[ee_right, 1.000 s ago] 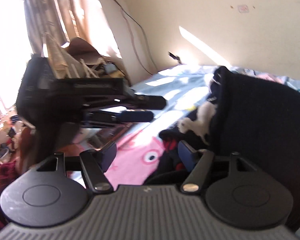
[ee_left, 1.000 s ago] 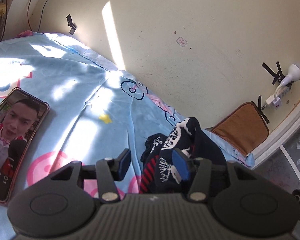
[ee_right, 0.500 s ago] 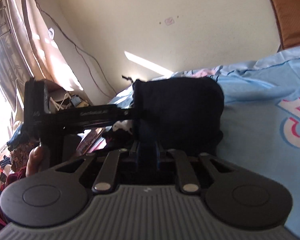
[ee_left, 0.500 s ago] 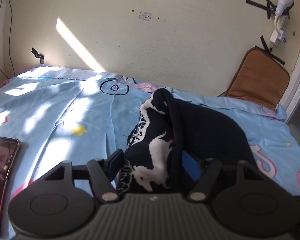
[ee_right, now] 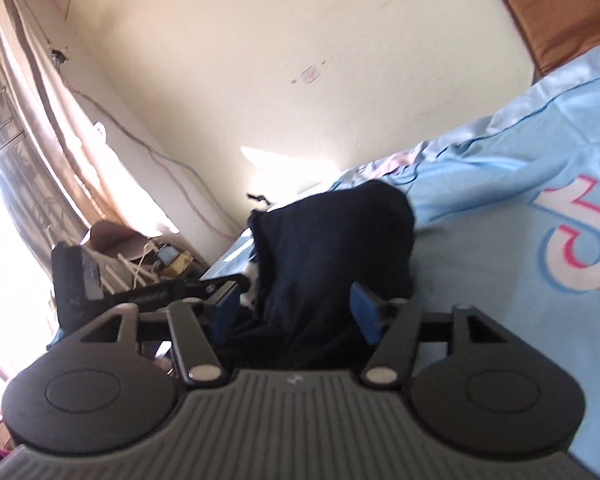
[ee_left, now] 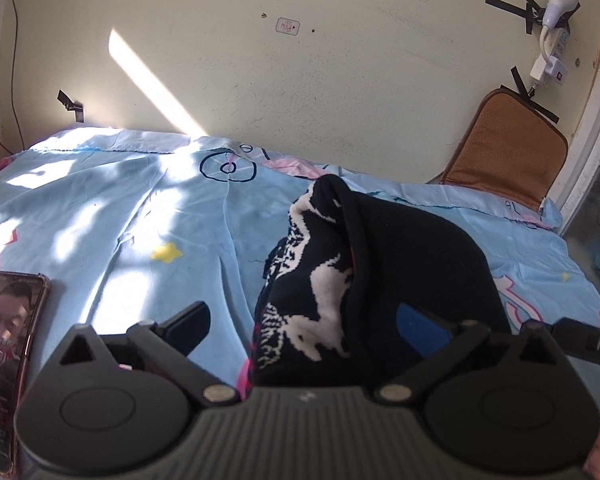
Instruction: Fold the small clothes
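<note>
A dark knitted garment (ee_left: 384, 276) stands bunched on the blue bedsheet (ee_left: 140, 220), between the 2 tools. The left gripper (ee_left: 304, 316) and right gripper (ee_right: 296, 306) both straddle it, jaws opening, pads clear of the cloth. Its ridge runs away toward the wall; neither hand looks nearer.

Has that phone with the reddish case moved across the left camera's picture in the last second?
Yes. The phone with the reddish case has slid toward the picture's left edge, and the brown cushion shifted too, so the camera swung, probably not the phone.
</note>
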Available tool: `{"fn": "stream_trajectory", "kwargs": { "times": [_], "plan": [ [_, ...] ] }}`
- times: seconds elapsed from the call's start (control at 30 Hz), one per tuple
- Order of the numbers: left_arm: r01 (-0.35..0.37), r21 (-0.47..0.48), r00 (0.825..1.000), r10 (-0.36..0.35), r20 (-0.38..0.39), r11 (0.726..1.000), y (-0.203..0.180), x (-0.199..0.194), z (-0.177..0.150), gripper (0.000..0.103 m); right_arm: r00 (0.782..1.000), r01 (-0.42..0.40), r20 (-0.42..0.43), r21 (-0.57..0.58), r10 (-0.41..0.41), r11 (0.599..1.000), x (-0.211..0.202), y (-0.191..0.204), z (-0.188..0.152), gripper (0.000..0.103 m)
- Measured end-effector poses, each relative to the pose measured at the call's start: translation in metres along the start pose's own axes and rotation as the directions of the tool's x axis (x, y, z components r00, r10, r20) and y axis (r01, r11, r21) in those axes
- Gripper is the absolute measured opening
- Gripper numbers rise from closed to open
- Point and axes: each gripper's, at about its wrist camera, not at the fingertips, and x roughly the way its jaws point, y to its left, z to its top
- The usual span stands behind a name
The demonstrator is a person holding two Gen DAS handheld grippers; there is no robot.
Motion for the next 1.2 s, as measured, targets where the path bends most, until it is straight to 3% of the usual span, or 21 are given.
{"fn": "stream_trajectory", "kwargs": {
  "times": [0.1,0.2,0.23,0.3,0.43,0.5,0.6,0.77,0.87,1.0,1.1,1.2],
  "plan": [
    [0.075,-0.045,0.994,-0.079,-0.072,0.996,0.009,0.013,-0.003,0.103,0.996,0.078,-0.053,0.021,-0.077,0.997,0.010,-0.014,0.009,0.068],
    [0.205,-0.173,0.962,-0.231,-0.148,0.963,0.022,0.033,-0.010,0.103,0.988,0.068,-0.141,0.028,-0.064,0.997,0.035,-0.021,0.014,0.068],
    [0.228,-0.211,0.954,-0.261,-0.144,0.950,0.025,0.037,-0.012,0.103,0.983,0.053,-0.177,0.034,-0.046,0.998,0.047,-0.024,0.015,0.069],
    [0.239,-0.240,0.956,-0.272,-0.112,0.941,0.026,0.040,-0.013,0.102,0.974,0.027,-0.226,0.048,-0.016,0.998,0.065,-0.031,0.013,0.070],
    [0.197,-0.187,0.968,-0.221,-0.116,0.962,0.008,0.055,-0.003,0.101,0.976,0.049,-0.216,0.045,-0.038,0.998,0.085,-0.031,0.015,0.051],
    [0.162,-0.140,0.973,-0.182,-0.142,0.977,-0.007,0.070,0.009,0.101,0.979,0.059,-0.198,0.035,-0.051,0.998,0.085,-0.031,0.019,0.045],
    [0.171,-0.130,0.966,-0.192,-0.174,0.977,-0.018,0.097,0.030,0.099,0.983,0.083,-0.169,0.047,-0.074,0.995,0.078,-0.042,0.032,0.041],
    [0.195,-0.128,0.954,-0.218,-0.205,0.972,-0.035,0.148,0.071,0.095,0.982,0.138,-0.139,0.088,-0.126,0.986,0.087,-0.072,0.072,0.040],
    [0.214,-0.140,0.952,-0.239,-0.194,0.967,-0.040,0.177,0.098,0.087,0.981,0.169,-0.112,0.088,-0.159,0.982,0.101,-0.090,0.103,0.040],
    [0.228,-0.177,0.951,-0.258,-0.171,0.957,-0.038,0.218,0.130,0.087,0.978,0.202,-0.071,0.051,-0.199,0.978,0.123,-0.105,0.141,0.040],
    [0.176,-0.144,0.966,-0.199,-0.166,0.974,-0.039,0.241,0.133,0.087,0.970,0.239,-0.038,-0.009,-0.239,0.971,0.144,-0.116,0.149,0.040],
    [0.137,-0.024,0.983,-0.139,-0.121,0.990,-0.051,0.243,0.120,0.090,0.959,0.279,-0.041,-0.029,-0.280,0.960,0.157,-0.129,0.138,0.047]
  ]
}}
